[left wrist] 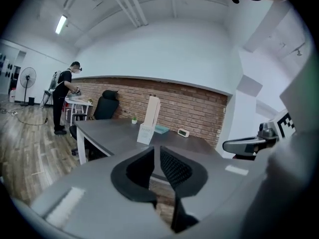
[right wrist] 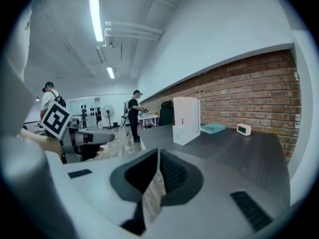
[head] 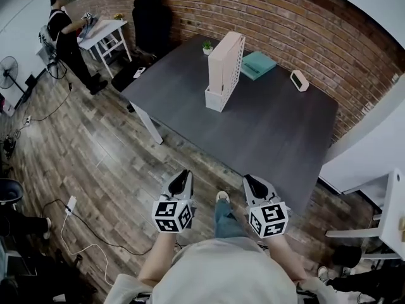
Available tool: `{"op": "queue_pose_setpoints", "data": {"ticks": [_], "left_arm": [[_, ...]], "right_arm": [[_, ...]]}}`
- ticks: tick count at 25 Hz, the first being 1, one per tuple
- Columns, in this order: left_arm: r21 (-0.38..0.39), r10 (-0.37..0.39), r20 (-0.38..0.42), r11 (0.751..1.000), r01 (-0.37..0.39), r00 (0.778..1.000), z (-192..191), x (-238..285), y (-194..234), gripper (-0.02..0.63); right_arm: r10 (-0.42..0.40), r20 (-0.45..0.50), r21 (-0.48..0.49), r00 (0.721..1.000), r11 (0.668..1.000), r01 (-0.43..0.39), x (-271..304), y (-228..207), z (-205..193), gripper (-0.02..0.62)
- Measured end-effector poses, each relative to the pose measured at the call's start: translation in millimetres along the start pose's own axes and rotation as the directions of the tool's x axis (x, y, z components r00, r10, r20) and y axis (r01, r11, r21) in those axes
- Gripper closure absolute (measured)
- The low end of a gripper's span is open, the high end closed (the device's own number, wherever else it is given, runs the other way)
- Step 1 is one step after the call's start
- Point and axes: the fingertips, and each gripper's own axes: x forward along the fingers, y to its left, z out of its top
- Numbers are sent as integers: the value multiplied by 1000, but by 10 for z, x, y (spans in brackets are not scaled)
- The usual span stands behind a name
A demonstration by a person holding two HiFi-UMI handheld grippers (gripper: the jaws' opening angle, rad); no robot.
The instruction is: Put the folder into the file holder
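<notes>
A white file holder [head: 224, 68] stands upright on the dark grey table [head: 272, 132], towards its far side. Just behind it a teal folder [head: 257, 64] lies flat on the tabletop. Both grippers hang in front of the table's near edge, over the wooden floor, well short of these things. My left gripper [head: 183, 175] has its jaws drawn nearly together with nothing between them. My right gripper [head: 252, 181] is shut and empty too. The left gripper view shows the holder [left wrist: 148, 121] and folder [left wrist: 161, 129] far ahead; the right gripper view shows the holder [right wrist: 185, 119] and folder [right wrist: 214, 128].
A small white clock [head: 299, 80] and a potted plant [head: 207, 45] sit on the table's far side. A black chair [head: 152, 18] stands by the brick wall. A person [head: 63, 33] works at a white side table far left. Cables cross the floor; a white desk [head: 373, 151] is at the right.
</notes>
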Motion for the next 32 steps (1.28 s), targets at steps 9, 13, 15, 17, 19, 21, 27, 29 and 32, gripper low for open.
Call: {"op": "queue_pose_setpoints", "data": {"ticks": [9,13,15,17,19,21,27,29,32], "left_arm": [[-45,-7,2,999,7,1000,-320,-981,-173,596],[-58,-10,14,998,11,1000,-369,-1202,-228,597],[-62,-9,11,998,10,1000,-387,-1257,-252,596],[-63,-10,13,998,11,1000,-386,-1303,-282,597],[-57,-11,23,998,12,1000,-368,-1332,-319,596],[-46,-7,34,999,9,999,-344,-1341,-357,596],[-24,17,42,1000,-16,999,-275,-1368,-430,595],[-25,17,43,1000,-16,999,-272,-1372,-452,595],[-25,17,42,1000,-16,999,-274,-1383,-484,595]], "right_arm": [[-12,45,8,999,1000,12,-613,432,-201,591],[-12,72,-1,997,1000,12,-782,554,-189,591],[-10,82,-3,997,1000,10,-851,581,-175,591],[-8,82,-1,997,1000,8,-902,589,-184,591],[-6,85,-6,996,1000,6,-945,589,-200,592],[-11,94,-20,996,1000,13,-993,576,-203,592],[-3,107,-15,994,1000,5,-1068,530,-186,592],[-6,109,-10,994,1000,7,-1063,503,-185,592],[-11,116,-3,993,1000,11,-1069,487,-175,592]]}}
